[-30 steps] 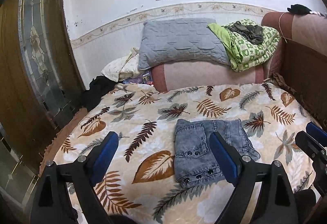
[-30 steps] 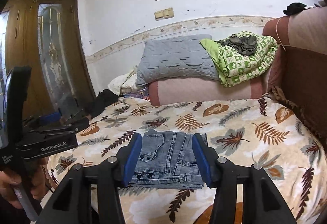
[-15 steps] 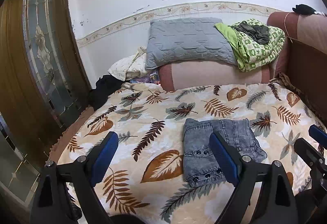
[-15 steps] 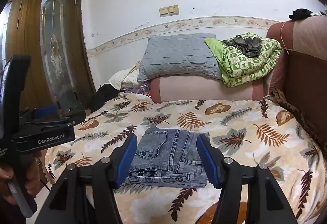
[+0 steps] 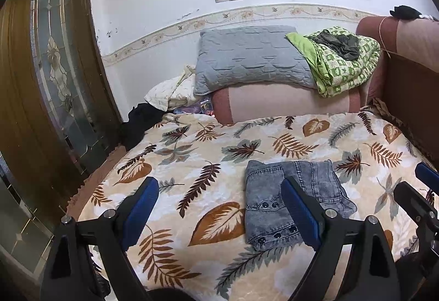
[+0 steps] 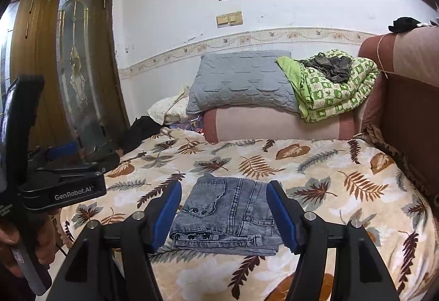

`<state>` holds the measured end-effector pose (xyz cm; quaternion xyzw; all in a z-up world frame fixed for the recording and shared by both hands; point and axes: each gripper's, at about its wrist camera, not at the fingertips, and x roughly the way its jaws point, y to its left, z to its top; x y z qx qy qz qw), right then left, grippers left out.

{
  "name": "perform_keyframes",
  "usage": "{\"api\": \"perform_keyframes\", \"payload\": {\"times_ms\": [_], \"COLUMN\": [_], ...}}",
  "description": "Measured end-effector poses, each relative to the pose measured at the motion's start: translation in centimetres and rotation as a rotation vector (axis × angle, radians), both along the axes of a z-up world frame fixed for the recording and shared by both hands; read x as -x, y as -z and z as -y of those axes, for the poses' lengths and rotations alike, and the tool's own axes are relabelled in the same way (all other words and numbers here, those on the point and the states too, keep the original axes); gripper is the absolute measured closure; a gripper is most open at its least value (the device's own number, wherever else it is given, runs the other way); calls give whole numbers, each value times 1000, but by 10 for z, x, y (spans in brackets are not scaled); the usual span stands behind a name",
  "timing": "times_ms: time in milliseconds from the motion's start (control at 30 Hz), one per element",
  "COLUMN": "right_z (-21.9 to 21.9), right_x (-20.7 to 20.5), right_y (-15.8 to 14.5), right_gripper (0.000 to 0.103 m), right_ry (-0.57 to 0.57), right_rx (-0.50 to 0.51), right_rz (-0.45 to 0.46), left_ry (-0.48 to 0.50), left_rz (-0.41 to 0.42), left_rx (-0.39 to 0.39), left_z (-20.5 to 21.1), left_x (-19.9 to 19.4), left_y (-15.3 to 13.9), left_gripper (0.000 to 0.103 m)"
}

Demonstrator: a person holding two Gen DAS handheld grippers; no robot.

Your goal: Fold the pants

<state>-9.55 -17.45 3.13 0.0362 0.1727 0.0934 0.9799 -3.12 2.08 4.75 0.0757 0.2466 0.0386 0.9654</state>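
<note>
While the folded pants (image 6: 227,214) lie flat on the leaf-patterned blanket (image 6: 343,172) of the bed, close to its near edge, both tongs hang above that edge and hold nothing.

We see the left gripper (image 5: 219,214) with its jaws spread wide. Its blue pads (image 5: 141,206) are far from each other and press on nothing; between them only the blanket (image 5: 208,163) shows. In the left wrist view the pants (image 5: 290,202) lie beyond its right finger, toward the right side of the bed. A hand (image 6: 16,243) holds the handle of this gripper (image 6: 82,148) at the left edge of the right wrist view, and the gripper points over the near left corner of the bed.

We see the right gripper (image 6: 223,214) with its jaws opening. In the right wrist view the pants appear between its two blue pads (image 6: 167,214), but the pads do not press on the cloth. It points a little downward across the bed, toward the grey pillow (image 6: 241,81) and the green quilt (image 6: 329,89) at the far edge. In the left wrist view it (image 5: 417,196) shows only at the right border.
</note>
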Motion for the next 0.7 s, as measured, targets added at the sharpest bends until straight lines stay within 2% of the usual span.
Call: {"api": "perform_keyframes", "payload": {"times_ms": [367, 700], "right_z": [-1, -4], "right_x": [2, -3], "right_y": [0, 5], "right_gripper": [34, 34], "right_ry": [1, 7], "right_rx": [6, 9], "right_rz": [6, -27], "left_ry": [-8, -34], "left_rz": [-1, -4], "left_rx": [4, -3], "left_z": [-5, -11], "left_x": [0, -3], "left_y": [0, 4], "left_gripper": [12, 12]}}
